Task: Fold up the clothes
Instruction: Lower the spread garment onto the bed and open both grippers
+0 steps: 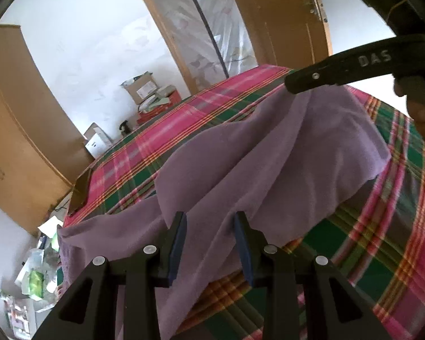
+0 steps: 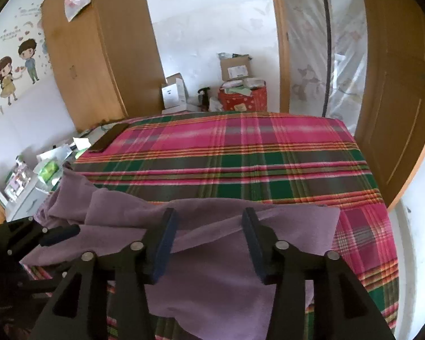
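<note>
In the left wrist view we see the left tongs [image 1: 209,221] at bottom centre, jaws apart over the purple garment [image 1: 283,153] — no cloth pinched. The garment lies rumpled across the plaid bedsheet [image 1: 382,240]. In the right wrist view the right tongs [image 2: 209,218] also stand open above the garment's near edge — a phone [image 2: 109,138] rests upper left.

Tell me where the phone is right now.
The dark phone lies at the far left corner of the plaid bedspread in the right wrist view, beyond the purple garment and near the wooden wardrobe.
</note>
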